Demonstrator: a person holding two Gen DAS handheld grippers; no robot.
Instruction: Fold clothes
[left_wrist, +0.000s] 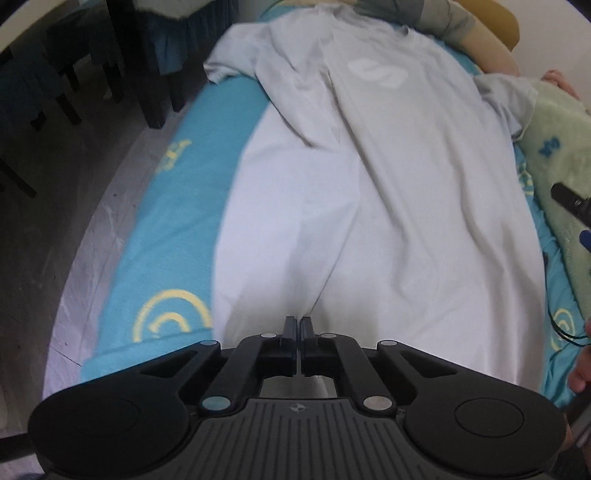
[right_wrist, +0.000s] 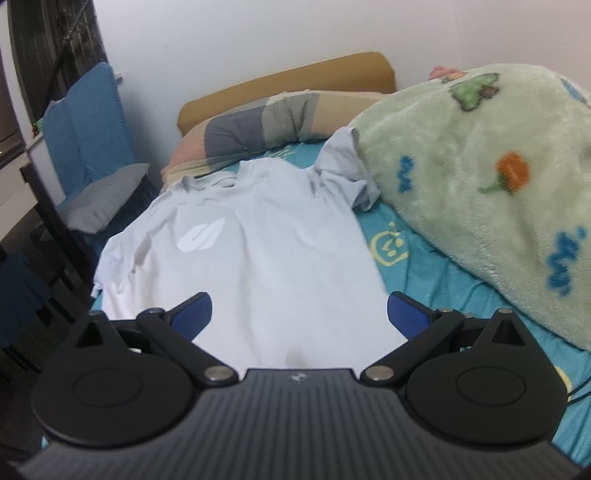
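Observation:
A pale grey T-shirt (left_wrist: 388, 192) with a white logo lies spread on the turquoise bed sheet (left_wrist: 166, 229), collar away from me. My left gripper (left_wrist: 298, 321) is shut at the shirt's near hem; the cloth puckers toward its tips, so it seems shut on the hem. In the right wrist view the same shirt (right_wrist: 266, 243) lies flat ahead, one sleeve bunched against the blanket. My right gripper (right_wrist: 299, 310) is open and empty, its blue fingers (right_wrist: 194, 314) wide apart above the shirt's near edge.
A green fleece blanket (right_wrist: 480, 192) is heaped on the right of the bed. A striped pillow (right_wrist: 258, 125) and a mustard headboard (right_wrist: 288, 81) lie beyond the shirt. Dark chairs (left_wrist: 74, 74) and floor (left_wrist: 37, 258) are left of the bed.

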